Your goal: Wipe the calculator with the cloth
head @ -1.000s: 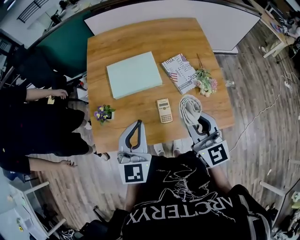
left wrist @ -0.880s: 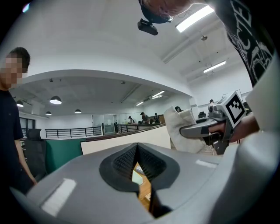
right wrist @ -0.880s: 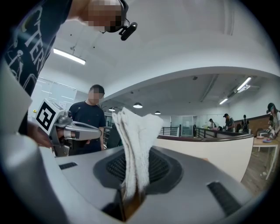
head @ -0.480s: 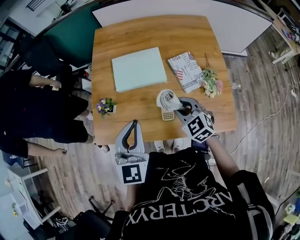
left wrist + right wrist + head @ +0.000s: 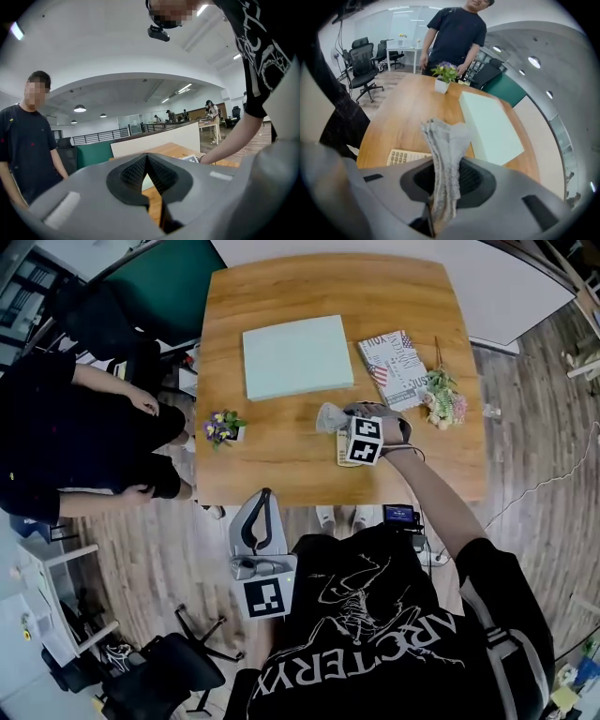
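In the head view my right gripper (image 5: 344, 421) hangs over the middle of the wooden table (image 5: 281, 456), shut on a grey cloth (image 5: 329, 415). The cloth bunches out past the jaws to the left. The beige calculator (image 5: 344, 459) lies flat right under the gripper, with only its near end showing. In the right gripper view the cloth (image 5: 443, 154) stands up between the jaws, and the calculator (image 5: 406, 157) shows low left of it. My left gripper (image 5: 263, 498) is held off the table's near edge, shut with nothing in it (image 5: 146, 158).
A pale green board (image 5: 298, 356) lies at the back middle of the table. A printed book (image 5: 394, 368) and a flower bunch (image 5: 444, 399) lie at the right. A small flower pot (image 5: 223, 426) stands at the left. People stand beside the table's left edge (image 5: 75, 437).
My right gripper has carried the cloth from the table's near right edge leftward and farther in, over the calculator. The left gripper has stayed near the table's near edge.
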`<state>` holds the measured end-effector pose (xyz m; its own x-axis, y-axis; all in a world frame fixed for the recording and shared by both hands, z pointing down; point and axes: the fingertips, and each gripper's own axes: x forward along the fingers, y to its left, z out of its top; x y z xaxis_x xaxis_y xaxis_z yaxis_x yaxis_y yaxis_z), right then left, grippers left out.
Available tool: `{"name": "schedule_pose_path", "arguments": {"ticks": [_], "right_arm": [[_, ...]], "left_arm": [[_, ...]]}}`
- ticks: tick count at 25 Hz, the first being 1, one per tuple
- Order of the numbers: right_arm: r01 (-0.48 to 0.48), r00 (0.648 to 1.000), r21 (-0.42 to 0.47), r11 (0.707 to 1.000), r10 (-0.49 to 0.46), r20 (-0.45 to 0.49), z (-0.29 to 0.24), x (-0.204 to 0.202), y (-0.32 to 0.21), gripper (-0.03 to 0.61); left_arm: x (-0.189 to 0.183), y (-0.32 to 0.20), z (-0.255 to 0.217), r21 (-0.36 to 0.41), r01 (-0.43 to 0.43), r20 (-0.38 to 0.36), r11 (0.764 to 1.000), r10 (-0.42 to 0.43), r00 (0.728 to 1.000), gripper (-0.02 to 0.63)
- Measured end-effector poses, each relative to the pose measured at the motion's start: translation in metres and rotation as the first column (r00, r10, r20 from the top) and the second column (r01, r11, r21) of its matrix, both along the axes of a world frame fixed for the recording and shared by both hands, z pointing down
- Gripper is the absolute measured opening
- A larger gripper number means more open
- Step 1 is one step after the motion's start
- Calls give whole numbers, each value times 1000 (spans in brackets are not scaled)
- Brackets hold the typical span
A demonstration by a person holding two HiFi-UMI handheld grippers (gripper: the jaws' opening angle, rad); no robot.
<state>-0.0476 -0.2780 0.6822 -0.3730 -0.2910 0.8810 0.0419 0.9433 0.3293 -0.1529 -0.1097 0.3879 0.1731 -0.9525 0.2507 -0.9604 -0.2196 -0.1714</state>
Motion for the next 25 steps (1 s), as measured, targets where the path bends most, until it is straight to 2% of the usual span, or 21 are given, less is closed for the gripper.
{"name": "schedule_pose_path", "arguments": {"ticks": [6, 11, 22, 25], "right_arm": [[1, 994, -58, 998, -7, -108, 48, 2, -13, 89], [12, 991, -70, 997, -21, -129, 56, 0, -11, 90], [41, 989, -83, 996, -53, -140, 54, -1, 11, 91], [76, 984, -91, 993, -89, -153, 55, -2, 26, 90]], "left_arm": [[-11, 13, 6, -23, 45, 15, 999, -44, 999, -5], [-20, 18, 11, -37, 64, 8, 997, -63, 998, -5], [-14, 16, 8, -20, 28, -3, 999, -29, 1000, -5], [-12, 15, 6, -13, 22, -3, 1000, -22, 1000, -5]]}}
